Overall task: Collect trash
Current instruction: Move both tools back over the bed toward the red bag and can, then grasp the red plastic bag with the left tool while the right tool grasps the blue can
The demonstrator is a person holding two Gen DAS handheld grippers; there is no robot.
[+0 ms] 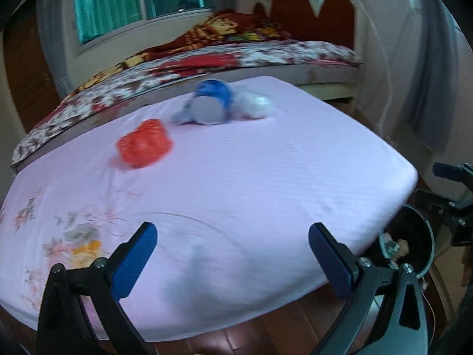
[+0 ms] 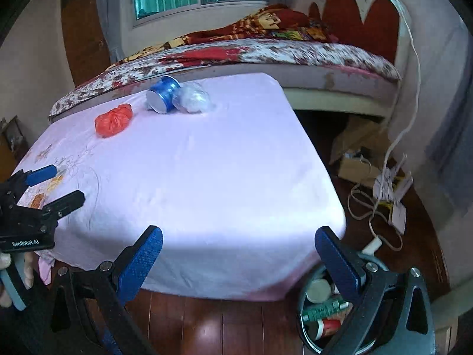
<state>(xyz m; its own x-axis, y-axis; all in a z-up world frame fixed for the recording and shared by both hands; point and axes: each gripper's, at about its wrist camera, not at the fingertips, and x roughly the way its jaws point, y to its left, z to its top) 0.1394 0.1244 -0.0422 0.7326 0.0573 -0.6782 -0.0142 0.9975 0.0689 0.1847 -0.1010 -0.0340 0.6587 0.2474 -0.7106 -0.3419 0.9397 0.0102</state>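
Three pieces of trash lie at the far end of a table under a pink cloth (image 1: 236, 183) (image 2: 192, 171): a crumpled red bag (image 1: 144, 147) (image 2: 113, 120), a blue can on its side (image 1: 210, 105) (image 2: 163, 94), and a clear plastic bag (image 1: 254, 105) (image 2: 193, 98) touching the can. My left gripper (image 1: 233, 245) (image 2: 56, 185) hovers open over the near edge, empty. My right gripper (image 2: 239, 251) is open and empty at the near right corner, above a round bin (image 2: 322, 310) (image 1: 414, 242) on the floor that holds several items.
A bed with a floral cover (image 2: 266, 53) and a red headboard (image 2: 360, 14) stands right behind the table. Cardboard, papers and a white cable (image 2: 381, 183) litter the wooden floor at right. A hand (image 2: 11, 272) holds the left gripper's handle.
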